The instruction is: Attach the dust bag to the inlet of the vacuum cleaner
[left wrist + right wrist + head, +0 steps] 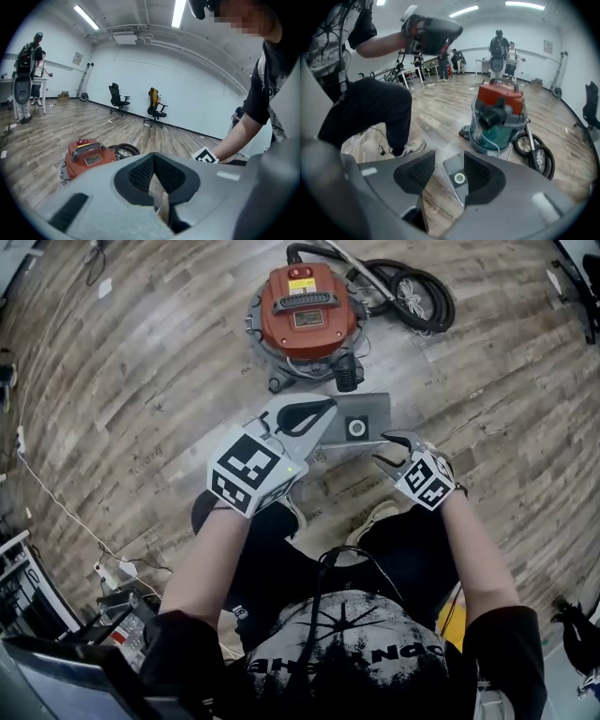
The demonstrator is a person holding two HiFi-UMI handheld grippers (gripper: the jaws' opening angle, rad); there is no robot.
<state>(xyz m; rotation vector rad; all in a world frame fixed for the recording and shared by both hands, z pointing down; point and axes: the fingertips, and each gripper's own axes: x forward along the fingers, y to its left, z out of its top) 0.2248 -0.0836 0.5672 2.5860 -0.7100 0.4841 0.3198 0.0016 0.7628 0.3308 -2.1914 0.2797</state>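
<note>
Left gripper (323,411): clenched, jaws together, nothing visible between them. Sits centre of the head view, with its tip over the bag's left edge.
Right gripper (386,448): released, jaws wide apart. Sits right of centre in the head view, by the bag's lower right corner. In its own view the bag shows through the gap on the floor beyond, and the pads are not on it.
Bag (367,416): flat grey sheet on the floor with its round collar hole facing up. Centre of the head view, just below the vacuum. Not attached.
Vacuum (305,310): upright at the top centre of the head view, red lid over a teal tub.
Inlet (347,371): black stub on the vacuum's side nearest the bag, with nothing on it.
Hose (417,296): coiled on the floor, right of the vacuum.
Floor (141,381): wood planks.
Person: dark trousers, legs at the lower centre of the head view, shoes (375,517) just below the bag.
Background: people stand by a desk (487,61) at the top of the right gripper view. Two office chairs (117,98) stand mid-frame in the left gripper view.
</note>
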